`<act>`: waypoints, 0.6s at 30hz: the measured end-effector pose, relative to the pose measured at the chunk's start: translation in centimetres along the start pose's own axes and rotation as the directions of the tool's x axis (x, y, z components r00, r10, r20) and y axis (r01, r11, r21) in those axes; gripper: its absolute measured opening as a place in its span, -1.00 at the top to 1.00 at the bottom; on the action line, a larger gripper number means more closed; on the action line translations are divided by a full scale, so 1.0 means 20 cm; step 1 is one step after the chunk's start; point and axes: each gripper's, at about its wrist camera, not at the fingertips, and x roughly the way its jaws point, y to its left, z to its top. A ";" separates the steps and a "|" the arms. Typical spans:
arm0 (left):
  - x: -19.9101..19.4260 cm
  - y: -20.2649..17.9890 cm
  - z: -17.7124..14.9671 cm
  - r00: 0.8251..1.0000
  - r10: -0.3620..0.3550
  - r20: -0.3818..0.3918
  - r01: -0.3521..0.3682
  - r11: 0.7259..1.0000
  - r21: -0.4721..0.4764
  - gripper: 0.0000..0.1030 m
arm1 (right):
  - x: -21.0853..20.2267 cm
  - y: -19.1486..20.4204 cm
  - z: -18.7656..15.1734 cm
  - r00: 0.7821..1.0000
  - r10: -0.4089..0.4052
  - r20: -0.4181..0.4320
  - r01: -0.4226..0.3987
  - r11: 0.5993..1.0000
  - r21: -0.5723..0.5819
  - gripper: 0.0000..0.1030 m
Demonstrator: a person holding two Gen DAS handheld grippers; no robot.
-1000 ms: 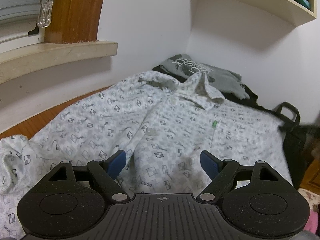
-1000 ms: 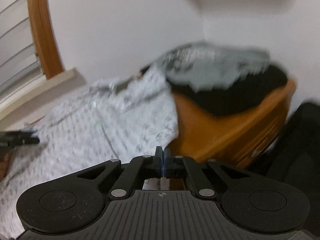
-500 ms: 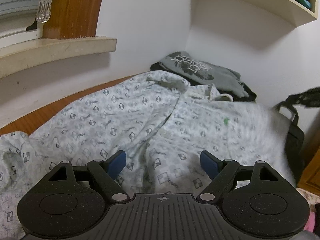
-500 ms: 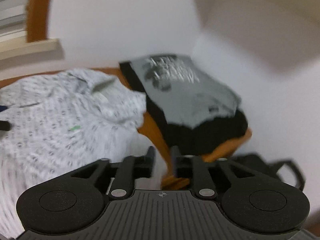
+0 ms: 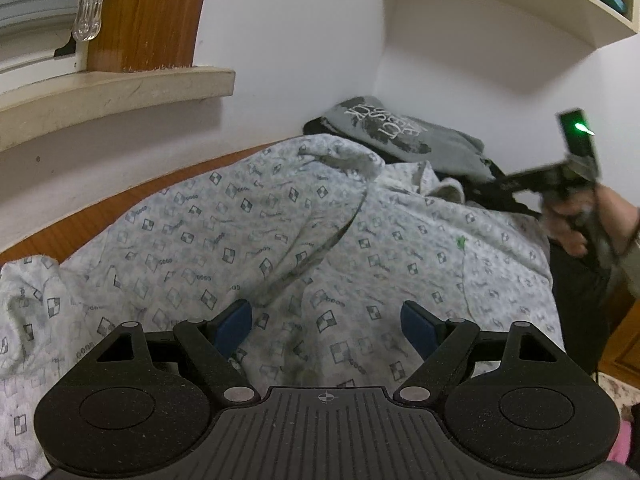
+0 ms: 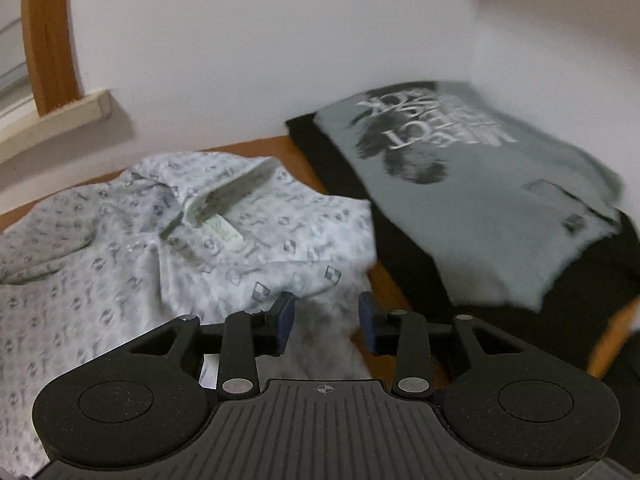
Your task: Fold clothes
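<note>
A white patterned shirt (image 5: 280,248) lies spread and wrinkled over a wooden surface (image 5: 100,220), collar toward the far corner. My left gripper (image 5: 326,326) hovers open over the shirt's lower part, nothing between its blue pads. The right wrist view has the same shirt (image 6: 140,248), collar and label up, at the left. My right gripper (image 6: 326,322) hangs above the shirt's right shoulder edge; its jaws are opening and only cloth lies below the gap, not pinched. In the left wrist view the right gripper (image 5: 520,182) is held by a hand (image 5: 568,228) at the far right.
A folded grey printed T-shirt (image 6: 472,184) lies on a folded black garment (image 6: 400,248) in the corner by the white walls. A window sill (image 5: 112,92) and wooden frame (image 5: 148,12) stand at left, a shelf (image 5: 560,4) overhead. A dark bag (image 5: 580,312) sits at the right edge.
My right gripper has gone from shut to partly open and swung across toward the shirt's collar end, coming into the left wrist view. The shirt's right side now lies flatter. My left gripper has stayed put.
</note>
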 end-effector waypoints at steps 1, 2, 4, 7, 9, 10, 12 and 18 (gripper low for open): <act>0.00 0.00 0.00 1.000 -0.001 -0.004 0.001 1.000 0.000 -0.66 | 0.04 -0.01 0.04 1.000 0.013 -0.020 -0.014 1.000 -0.012 0.18; 0.00 0.00 0.00 1.000 -0.004 -0.011 0.004 1.000 0.004 -0.68 | 0.08 -0.02 0.07 0.999 0.023 -0.032 -0.024 0.999 -0.032 0.17; 0.01 -0.02 0.00 1.000 -0.005 -0.019 0.006 1.000 0.020 -0.75 | 0.16 -0.04 0.13 0.996 0.058 -0.064 -0.060 0.998 -0.030 0.17; 0.02 -0.03 0.00 1.000 -0.002 -0.028 0.003 0.999 0.044 -0.80 | 0.23 -0.09 0.16 0.989 0.130 -0.070 -0.130 0.992 0.009 0.34; 0.01 -0.04 0.00 1.000 0.000 -0.029 0.001 0.999 0.048 -0.80 | 0.23 -0.12 0.16 0.983 0.179 -0.049 -0.178 0.984 0.026 0.77; 0.01 -0.03 0.00 1.000 -0.004 -0.028 0.005 0.999 0.042 -0.80 | 0.18 -0.12 0.16 0.987 0.157 -0.014 -0.157 0.987 0.021 0.80; 0.01 -0.02 0.00 1.000 -0.013 -0.027 0.014 0.999 0.034 -0.80 | 0.06 -0.12 0.15 0.994 0.069 0.085 -0.069 0.998 0.003 0.83; -0.01 -0.01 0.01 0.997 -0.068 -0.031 0.068 0.997 -0.024 -0.80 | -0.15 -0.16 0.17 0.969 -0.163 0.184 0.151 0.986 0.075 0.66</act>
